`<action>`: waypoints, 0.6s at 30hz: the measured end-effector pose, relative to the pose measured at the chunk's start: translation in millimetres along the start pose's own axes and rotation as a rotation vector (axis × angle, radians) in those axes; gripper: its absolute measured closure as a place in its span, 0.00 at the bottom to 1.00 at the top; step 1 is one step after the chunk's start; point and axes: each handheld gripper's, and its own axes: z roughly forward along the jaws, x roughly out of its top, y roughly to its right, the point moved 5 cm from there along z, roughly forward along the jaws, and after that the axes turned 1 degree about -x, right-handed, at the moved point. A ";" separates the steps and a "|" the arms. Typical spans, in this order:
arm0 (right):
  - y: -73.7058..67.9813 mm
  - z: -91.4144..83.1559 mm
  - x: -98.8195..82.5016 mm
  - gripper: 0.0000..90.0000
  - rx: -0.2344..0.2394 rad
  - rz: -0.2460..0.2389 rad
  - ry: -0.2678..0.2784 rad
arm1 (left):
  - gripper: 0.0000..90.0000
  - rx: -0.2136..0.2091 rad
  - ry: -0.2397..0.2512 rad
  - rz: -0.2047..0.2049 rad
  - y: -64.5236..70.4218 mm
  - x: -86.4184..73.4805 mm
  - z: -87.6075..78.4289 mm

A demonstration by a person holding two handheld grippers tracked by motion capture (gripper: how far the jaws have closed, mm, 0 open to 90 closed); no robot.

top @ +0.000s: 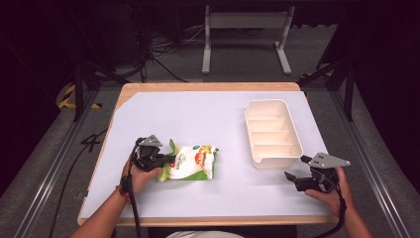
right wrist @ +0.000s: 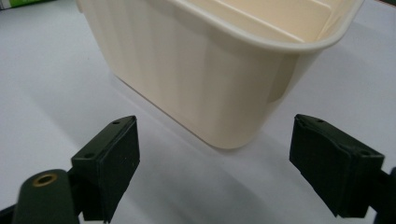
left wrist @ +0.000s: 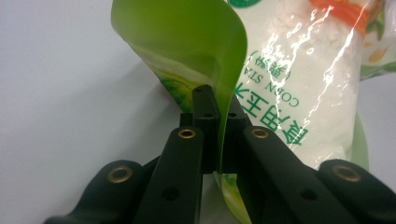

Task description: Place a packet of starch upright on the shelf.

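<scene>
- Setting: a wooden worktop covered by a white sheet, standing on grey floor in a dark room, with a metal frame on the floor beyond it.
- Near left: the left gripper, held in the person's left hand, lies low over the sheet; its fingers are pinched together on the folded green edge of a corn starch bag.
- The bag lies flat on the worktop just right of that gripper, its white printed face upward; the left gripper view shows "CORN STA…" lettering and green characters on it.
- Near right: the right gripper, held in the right hand, rests beside the front right edge with its fingers spread wide and holding nothing.
- Just beyond the right gripper: a cream plastic tray with four compartments, its near corner between the spread fingers but apart from them.
</scene>
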 end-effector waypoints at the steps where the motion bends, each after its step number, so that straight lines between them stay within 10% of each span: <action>1: 0.4 -0.2 0.0 0.18 0.000 0.004 0.002 | 0.99 0.010 0.027 0.007 2.8 4.8 -3.1; 18: 3.0 -2.6 -0.2 0.18 -0.009 0.018 0.010 | 1.00 -0.030 0.210 0.239 52.6 93.3 -20.1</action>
